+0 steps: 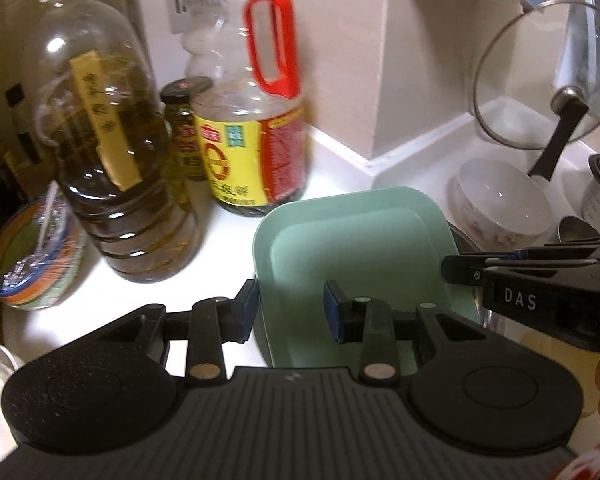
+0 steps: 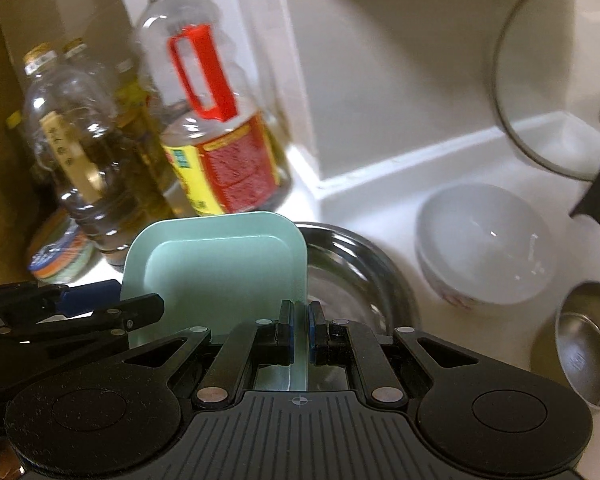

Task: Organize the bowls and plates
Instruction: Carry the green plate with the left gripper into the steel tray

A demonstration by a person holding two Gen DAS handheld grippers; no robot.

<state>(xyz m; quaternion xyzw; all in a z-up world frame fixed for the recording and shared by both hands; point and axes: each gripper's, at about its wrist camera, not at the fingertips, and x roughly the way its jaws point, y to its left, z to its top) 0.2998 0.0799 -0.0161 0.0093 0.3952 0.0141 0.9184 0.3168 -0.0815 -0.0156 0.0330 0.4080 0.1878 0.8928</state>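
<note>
From my left wrist camera, at nine o'clock I see a round tin (image 1: pixel 36 256) on the white counter (image 1: pixel 228 248), then a big oil bottle (image 1: pixel 112 160) at ten o'clock, a small jar (image 1: pixel 184 132) behind it, and a bottle with a red handle (image 1: pixel 256 120) at twelve. My left gripper (image 1: pixel 290 306) straddles the left rim of the green square plate (image 1: pixel 352 248): one pad sits outside the rim, one inside, and I cannot tell whether they press on it. At three o'clock a white bowl (image 1: pixel 504 204) stands under a leaning glass lid (image 1: pixel 540 76).

From my right wrist camera, my right gripper (image 2: pixel 299 336) is clamped on the plate's right rim, the plate tilted up over a steel basin (image 2: pixel 356 272). At two o'clock sits the white bowl, and at four o'clock a steel cup (image 2: pixel 588 340).
</note>
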